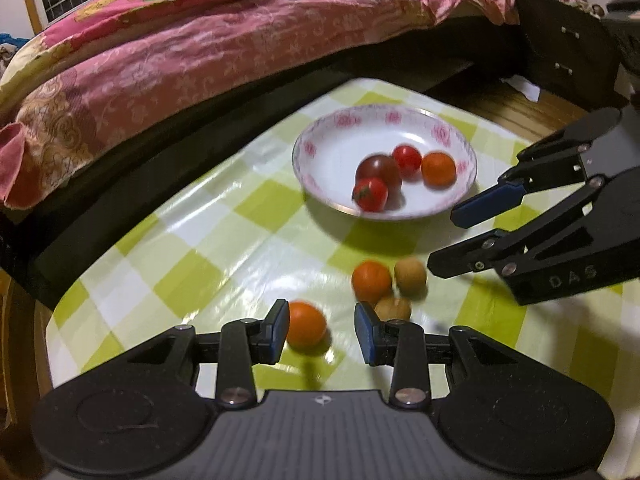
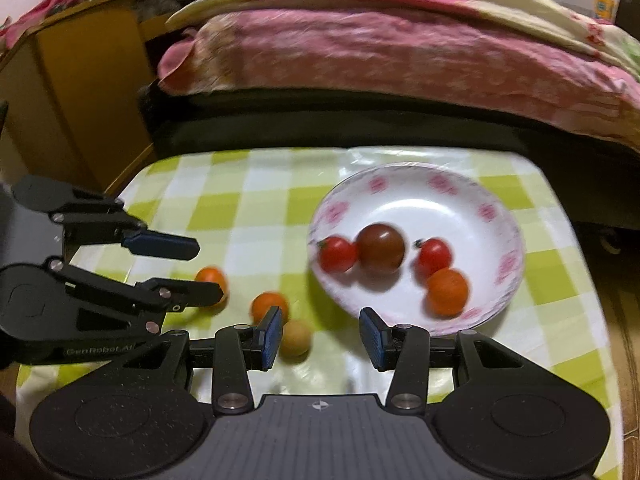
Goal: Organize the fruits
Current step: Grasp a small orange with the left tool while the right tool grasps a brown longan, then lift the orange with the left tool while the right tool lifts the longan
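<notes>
A white bowl with pink flowers [image 1: 332, 152] [image 2: 472, 200] holds two red tomatoes, a dark tomato [image 1: 378, 168] [image 2: 380, 246] and an orange fruit [image 1: 439, 168] [image 2: 447, 291]. On the checked cloth lie two orange fruits [image 1: 306, 324] [image 1: 371, 280] and two tan fruits [image 1: 410, 274] [image 1: 394, 308]. My left gripper [image 1: 322, 330] [image 2: 208, 270] is open, its jaws either side of the near orange fruit. My right gripper [image 2: 318, 334] [image 1: 444, 236] is open and empty, beside a tan fruit [image 2: 295, 338].
A bed with a pink floral quilt [image 1: 200, 40] [image 2: 400, 40] runs along the table's far side. A dark chair [image 1: 568, 48] stands at the far right in the left wrist view. A wooden cabinet [image 2: 80, 100] is at the left in the right wrist view.
</notes>
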Tool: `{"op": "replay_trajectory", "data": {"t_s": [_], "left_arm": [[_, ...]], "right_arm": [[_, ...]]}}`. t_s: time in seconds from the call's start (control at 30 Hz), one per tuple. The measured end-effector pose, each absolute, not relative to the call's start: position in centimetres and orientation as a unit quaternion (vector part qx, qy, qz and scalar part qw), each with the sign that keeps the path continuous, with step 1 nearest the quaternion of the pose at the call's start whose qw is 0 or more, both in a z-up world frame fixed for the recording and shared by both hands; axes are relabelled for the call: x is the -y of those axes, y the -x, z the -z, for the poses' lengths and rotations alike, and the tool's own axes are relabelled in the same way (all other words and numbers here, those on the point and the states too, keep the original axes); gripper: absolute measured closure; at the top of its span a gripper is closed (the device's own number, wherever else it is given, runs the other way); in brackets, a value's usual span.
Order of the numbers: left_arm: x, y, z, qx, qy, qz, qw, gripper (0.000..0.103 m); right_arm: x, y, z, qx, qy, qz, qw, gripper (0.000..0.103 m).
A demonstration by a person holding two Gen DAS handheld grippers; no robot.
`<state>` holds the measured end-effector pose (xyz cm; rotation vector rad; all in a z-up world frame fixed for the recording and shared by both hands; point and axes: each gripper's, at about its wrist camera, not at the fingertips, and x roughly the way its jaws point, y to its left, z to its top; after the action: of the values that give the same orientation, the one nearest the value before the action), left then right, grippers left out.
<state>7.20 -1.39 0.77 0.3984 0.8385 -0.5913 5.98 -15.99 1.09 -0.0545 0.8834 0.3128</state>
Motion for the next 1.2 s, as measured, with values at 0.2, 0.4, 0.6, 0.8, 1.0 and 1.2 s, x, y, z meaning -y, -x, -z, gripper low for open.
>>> {"op": "replay_trajectory", "data": {"t_s": [0.2, 0.4, 0.6, 0.8, 1.0, 1.2], "left_arm": [[0.3, -7.6, 0.4, -0.411, -0.185, 0.277, 0.849, 0.060], [0.2, -8.7, 1.1, -0.416, -0.169, 0.273, 0.851, 0.060], [0.6, -9.3, 2.1, -0.420, -0.169, 0.274, 0.849, 0.060], [0.6, -9.6, 2.7, -0.426, -0.165, 0.270, 0.847, 0.060], [0.7, -9.8, 2.9, -0.424, -0.157, 0.270, 0.850, 0.061], [0.8, -9.8, 2.8, -0.424, -0.153, 0.266, 0.852, 0.063]], "right_arm": [[14.9, -5.9, 0.3, -0.449, 0.024, -0.174, 0.876, 0.062], [13.5, -5.8, 1.1, -0.457, 0.024, -0.204, 0.865, 0.062], [13.0, -6.3, 1.8, -0.456, 0.018, -0.212, 0.864, 0.064], [12.5, -6.8, 2.2, -0.452, 0.015, -0.214, 0.866, 0.069], [12.3, -7.1, 3.0, -0.456, 0.024, -0.202, 0.866, 0.078], [12.6, -7.2, 3.0, -0.456, 0.020, -0.200, 0.867, 0.080]]}}
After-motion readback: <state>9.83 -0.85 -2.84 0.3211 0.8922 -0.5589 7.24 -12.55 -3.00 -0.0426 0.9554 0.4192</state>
